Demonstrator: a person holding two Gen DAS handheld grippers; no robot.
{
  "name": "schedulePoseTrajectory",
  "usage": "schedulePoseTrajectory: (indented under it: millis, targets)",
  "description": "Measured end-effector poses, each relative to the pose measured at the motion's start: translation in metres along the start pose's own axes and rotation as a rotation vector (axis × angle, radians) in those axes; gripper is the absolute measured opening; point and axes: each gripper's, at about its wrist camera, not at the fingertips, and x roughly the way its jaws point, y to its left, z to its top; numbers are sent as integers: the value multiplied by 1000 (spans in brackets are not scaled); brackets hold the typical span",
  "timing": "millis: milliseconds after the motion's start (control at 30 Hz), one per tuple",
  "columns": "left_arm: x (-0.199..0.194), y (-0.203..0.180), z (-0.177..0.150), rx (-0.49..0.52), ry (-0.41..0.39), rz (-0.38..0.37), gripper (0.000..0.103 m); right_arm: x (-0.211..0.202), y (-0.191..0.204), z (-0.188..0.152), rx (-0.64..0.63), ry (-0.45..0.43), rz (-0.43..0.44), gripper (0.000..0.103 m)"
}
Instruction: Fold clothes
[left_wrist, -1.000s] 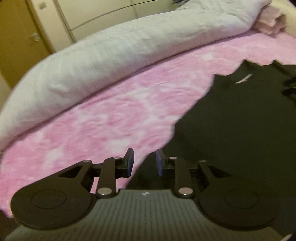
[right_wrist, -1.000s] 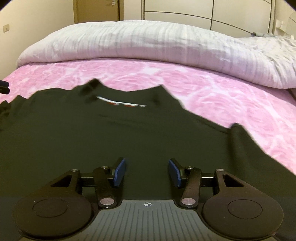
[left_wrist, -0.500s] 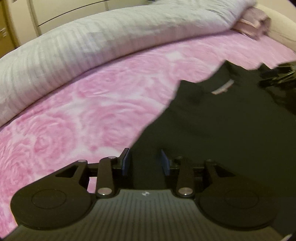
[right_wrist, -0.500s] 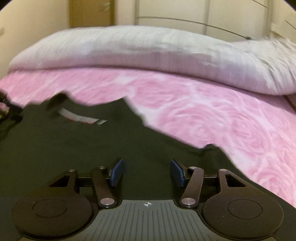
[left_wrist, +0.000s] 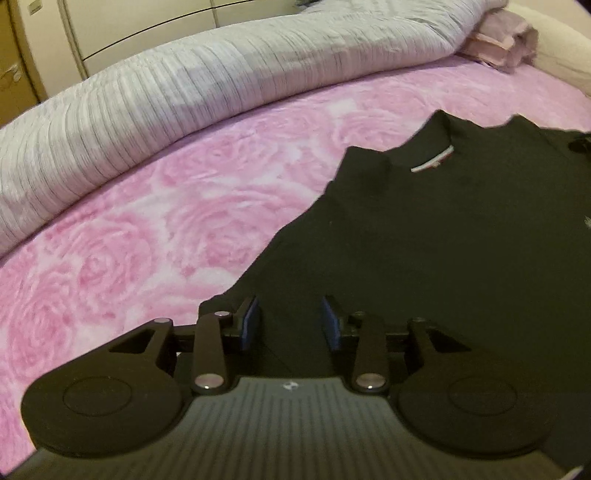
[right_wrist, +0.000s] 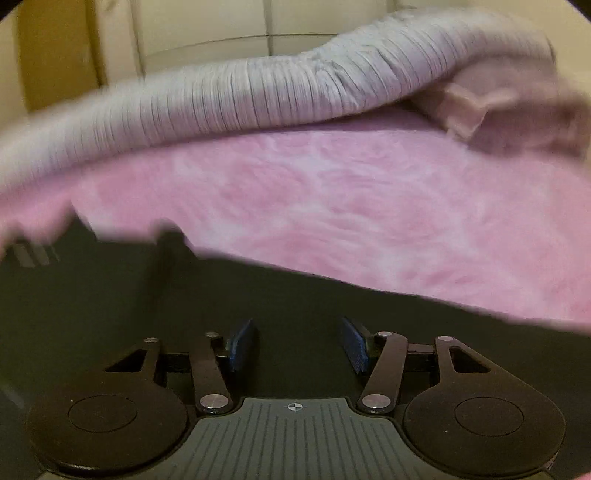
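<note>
A smooth black shirt (left_wrist: 461, 236) is lying flat on a pink rose-patterned sheet (left_wrist: 147, 229), a ribbed white quilt (left_wrist: 221, 85) bunching at twelve o'clock. The left gripper (left_wrist: 290, 323) and right gripper (right_wrist: 297, 345) are hovering over the shirt, fingers spread and gripping nothing.

This is a bedroom in a home. A bed takes up most of both views, spread with a pink rose-patterned bedsheet (left_wrist: 155, 236). Along the far side of the sheet lies a rolled-up grey-white striped duvet (left_wrist: 229, 77), with a pale pink pillow (left_wrist: 506, 48) at its right end. Behind the duvet stand cream wardrobe doors (left_wrist: 140, 22) and, left of those, a wooden door (left_wrist: 14, 74).
</note>
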Motion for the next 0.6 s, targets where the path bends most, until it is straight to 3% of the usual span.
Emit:
schedulePoseTrajectory:
  millis: [33, 100, 267, 367, 500, 600]
  targets:
    - [0, 2, 0, -17, 4, 3, 35, -1, -5, -4, -34, 2, -42, 55]
    - [3, 5, 1, -35, 11, 12, 35, -6, -33, -12, 42, 5, -112, 55]
    - [-3, -1, 6, -59, 22, 57, 33, -32, -66, -18, 121, -13, -147, 56]
    - [-27, -8, 5, -99, 5, 68, 32, -47, -84, -22, 162, -24, -163, 56]
    - [-90, -28, -17, -171, -24, 58, 31, -85, -66, -35, 181, 16, -118, 56]
    - [-148, -53, -49, -196, -20, 58, 33, -128, -30, -52, 134, 40, -7, 56]
